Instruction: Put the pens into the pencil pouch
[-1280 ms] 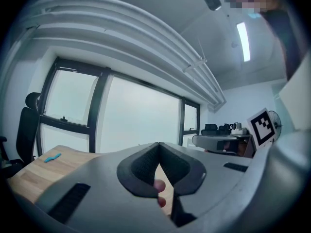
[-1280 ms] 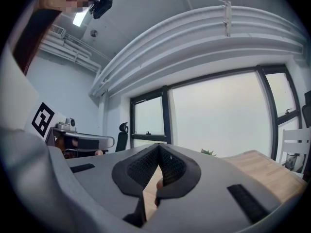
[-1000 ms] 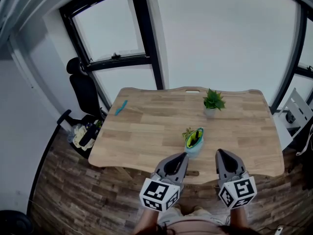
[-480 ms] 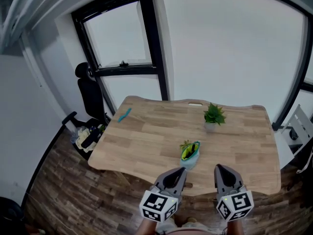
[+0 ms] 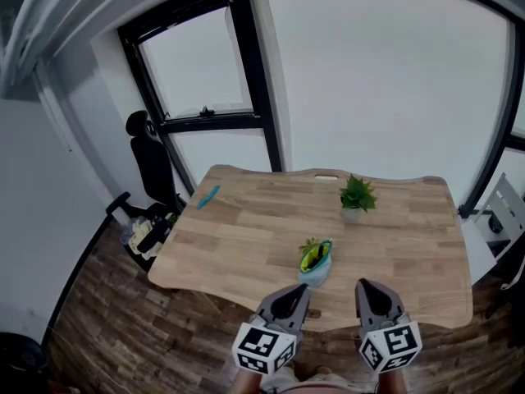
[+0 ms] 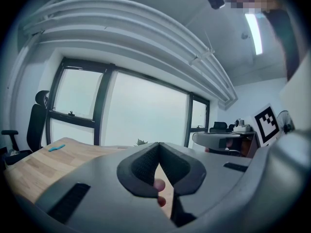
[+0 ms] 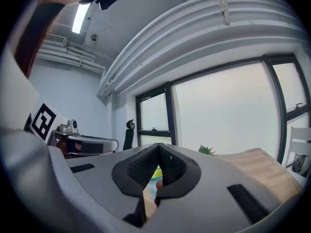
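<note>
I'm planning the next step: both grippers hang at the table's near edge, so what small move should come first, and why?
Probably open the left gripper and start it toward the blue pen at the far left corner of the table: its jaws are shut and empty, and that pen lies outside the pouch.

Light wooden table (image 5: 246, 228) at centre, on a dark plank floor (image 5: 115, 318). Small potted plant (image 5: 357, 197) in a pale pot, upright toward the table's far right. Black office chair (image 5: 152, 158) off the far-left corner, beside a black-framed window (image 5: 246, 80). White pipes (image 7: 204, 23) along the ceiling.
</note>
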Motion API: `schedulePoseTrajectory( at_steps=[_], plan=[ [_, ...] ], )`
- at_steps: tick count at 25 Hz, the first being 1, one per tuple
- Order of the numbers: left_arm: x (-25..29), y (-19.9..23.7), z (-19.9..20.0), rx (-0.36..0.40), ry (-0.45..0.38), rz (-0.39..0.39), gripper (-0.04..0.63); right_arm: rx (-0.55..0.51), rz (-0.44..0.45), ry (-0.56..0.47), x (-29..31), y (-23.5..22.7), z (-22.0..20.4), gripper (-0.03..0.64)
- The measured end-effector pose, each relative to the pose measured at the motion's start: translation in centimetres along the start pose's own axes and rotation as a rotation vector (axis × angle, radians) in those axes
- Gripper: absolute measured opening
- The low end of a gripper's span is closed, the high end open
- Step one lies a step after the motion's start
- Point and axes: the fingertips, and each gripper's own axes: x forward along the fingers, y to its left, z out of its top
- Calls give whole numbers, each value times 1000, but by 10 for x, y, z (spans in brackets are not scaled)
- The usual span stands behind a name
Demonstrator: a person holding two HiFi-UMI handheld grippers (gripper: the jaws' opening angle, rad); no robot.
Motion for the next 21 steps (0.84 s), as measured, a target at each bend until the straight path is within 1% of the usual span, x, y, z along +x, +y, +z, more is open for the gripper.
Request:
schedulePoseTrajectory(
  at_steps=[7,14,21],
  plan=[
    [4,4,-3,-6,10,-12,2,29,-15,-3,-1,1,-2,-2],
    [8,3,-7,-17,18,-43,2,49,-54,0,-5,-1,-4,-2],
    [6,10,-11,-20,26,-55,2,66,-79,2,-4,0,-7,-2]
  ],
)
